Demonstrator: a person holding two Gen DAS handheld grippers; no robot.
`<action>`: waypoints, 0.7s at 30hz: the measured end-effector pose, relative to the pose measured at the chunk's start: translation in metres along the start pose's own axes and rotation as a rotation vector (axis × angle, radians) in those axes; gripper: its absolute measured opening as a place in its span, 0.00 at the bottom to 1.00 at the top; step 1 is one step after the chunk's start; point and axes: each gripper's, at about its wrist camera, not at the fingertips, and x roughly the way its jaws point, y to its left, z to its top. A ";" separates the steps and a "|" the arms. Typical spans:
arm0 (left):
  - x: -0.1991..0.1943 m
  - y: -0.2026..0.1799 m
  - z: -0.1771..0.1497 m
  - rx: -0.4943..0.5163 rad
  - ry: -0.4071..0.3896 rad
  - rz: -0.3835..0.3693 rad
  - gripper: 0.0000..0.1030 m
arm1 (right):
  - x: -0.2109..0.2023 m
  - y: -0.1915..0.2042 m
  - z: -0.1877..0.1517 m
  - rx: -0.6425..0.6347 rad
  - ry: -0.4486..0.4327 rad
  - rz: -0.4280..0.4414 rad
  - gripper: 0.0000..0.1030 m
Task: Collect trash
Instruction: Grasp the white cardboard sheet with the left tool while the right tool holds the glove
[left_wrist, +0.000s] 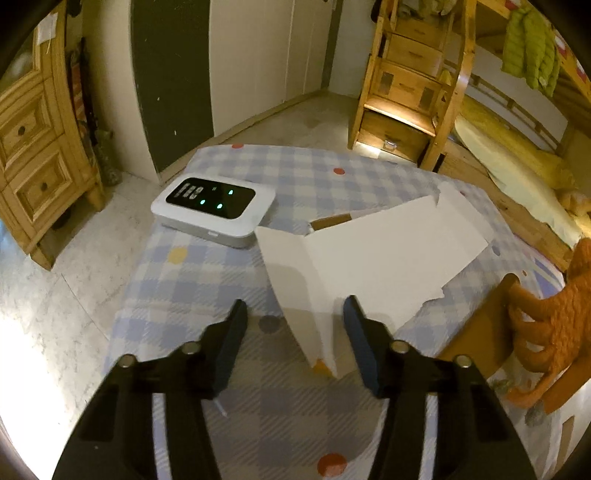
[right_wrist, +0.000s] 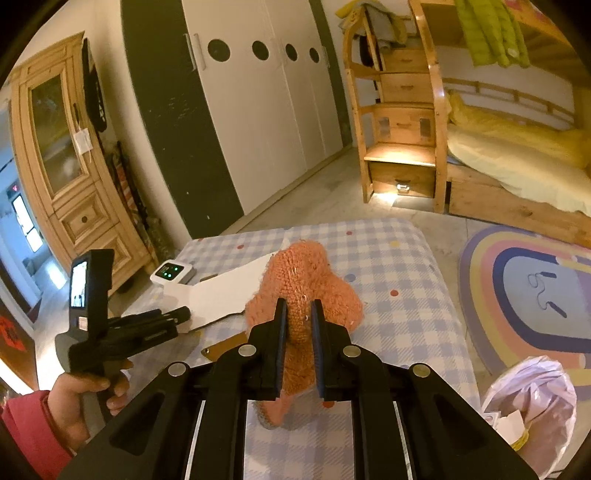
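Note:
A torn white paper sheet (left_wrist: 373, 254) lies on the checked tablecloth (left_wrist: 207, 295); its folded near corner stands up between my left fingers. My left gripper (left_wrist: 295, 317) is open around that corner, not touching it. The sheet also shows in the right wrist view (right_wrist: 218, 295), with my left gripper (right_wrist: 181, 314) at its near edge. My right gripper (right_wrist: 298, 310) is shut on an orange knitted glove (right_wrist: 306, 280) and holds it above the table. The glove shows at the right edge of the left wrist view (left_wrist: 550, 325).
A white device with green lights (left_wrist: 214, 206) sits at the table's far left corner. Brown cardboard pieces (left_wrist: 476, 328) lie under the paper. A plastic bag with trash (right_wrist: 532, 402) hangs low at the right. Wooden cabinet (left_wrist: 37, 147), bunk bed stairs (left_wrist: 406, 85) and rug (right_wrist: 528, 295) surround the table.

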 end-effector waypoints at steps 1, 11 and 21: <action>-0.002 0.000 0.000 0.000 0.003 -0.014 0.33 | 0.000 -0.001 -0.001 0.001 0.001 -0.001 0.13; -0.096 -0.014 -0.014 0.043 -0.304 -0.122 0.00 | -0.005 -0.002 -0.003 0.019 -0.019 -0.012 0.13; -0.153 -0.041 -0.021 0.073 -0.515 -0.201 0.00 | -0.047 -0.015 -0.002 0.094 -0.209 -0.063 0.13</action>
